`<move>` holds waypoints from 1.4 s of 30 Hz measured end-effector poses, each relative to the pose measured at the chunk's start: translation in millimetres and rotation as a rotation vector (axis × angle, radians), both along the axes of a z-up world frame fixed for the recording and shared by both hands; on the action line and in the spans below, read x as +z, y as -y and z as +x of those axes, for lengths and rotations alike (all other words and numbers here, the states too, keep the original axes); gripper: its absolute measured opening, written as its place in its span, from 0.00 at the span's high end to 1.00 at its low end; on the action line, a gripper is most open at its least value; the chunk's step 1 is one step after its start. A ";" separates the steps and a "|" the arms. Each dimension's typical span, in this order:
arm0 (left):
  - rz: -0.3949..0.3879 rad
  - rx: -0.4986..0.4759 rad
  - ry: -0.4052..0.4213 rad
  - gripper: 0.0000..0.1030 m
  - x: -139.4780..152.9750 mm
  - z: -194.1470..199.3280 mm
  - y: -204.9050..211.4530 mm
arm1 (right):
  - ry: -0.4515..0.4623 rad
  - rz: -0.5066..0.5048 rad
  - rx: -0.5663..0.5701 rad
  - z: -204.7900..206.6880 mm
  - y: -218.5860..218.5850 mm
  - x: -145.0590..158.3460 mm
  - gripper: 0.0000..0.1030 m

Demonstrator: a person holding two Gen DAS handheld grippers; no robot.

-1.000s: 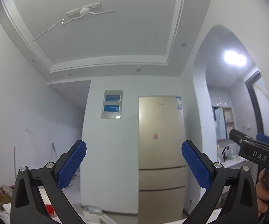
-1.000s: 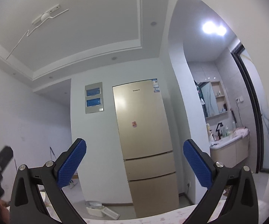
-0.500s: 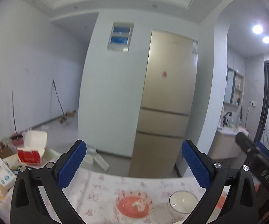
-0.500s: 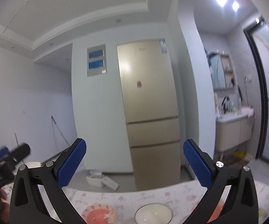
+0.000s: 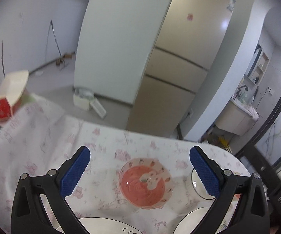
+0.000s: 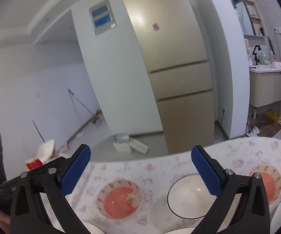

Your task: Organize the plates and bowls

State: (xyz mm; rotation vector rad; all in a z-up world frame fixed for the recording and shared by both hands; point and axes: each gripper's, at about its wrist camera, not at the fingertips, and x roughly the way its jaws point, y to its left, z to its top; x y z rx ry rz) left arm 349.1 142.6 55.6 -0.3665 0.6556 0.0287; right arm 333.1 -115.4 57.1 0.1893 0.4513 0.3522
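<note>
The left gripper (image 5: 139, 170) is hovering over the tablecloth (image 5: 42, 146) with its blue fingers (image 5: 75, 172) spread wide — nothing is sitting between them and nothing is touching them. A pink bowl (image 5: 145, 183) is resting on the cloth in the gap ahead, with a white bowl (image 5: 196, 187) just to its right, partly behind the right finger. The right gripper (image 6: 141, 172) is likewise gaping, empty. In its view the same pink bowl (image 6: 119, 198) is lying left of centre, the white bowl (image 6: 189, 197) beside it, and a second pink bowl (image 6: 271, 183) farther right — all apart from the fingers (image 6: 204, 172).
</note>
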 end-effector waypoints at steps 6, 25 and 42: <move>0.042 -0.005 -0.070 0.00 -24.8 12.7 3.2 | -0.130 -0.007 0.048 23.6 -16.1 -29.4 0.08; 0.001 -0.033 -0.280 0.30 -90.3 44.8 -5.4 | -0.417 0.072 0.144 71.6 -29.0 -107.0 0.63; -0.049 -0.036 -0.424 0.68 -130.6 59.2 -2.9 | -0.535 0.009 0.185 74.3 -51.6 -135.4 0.83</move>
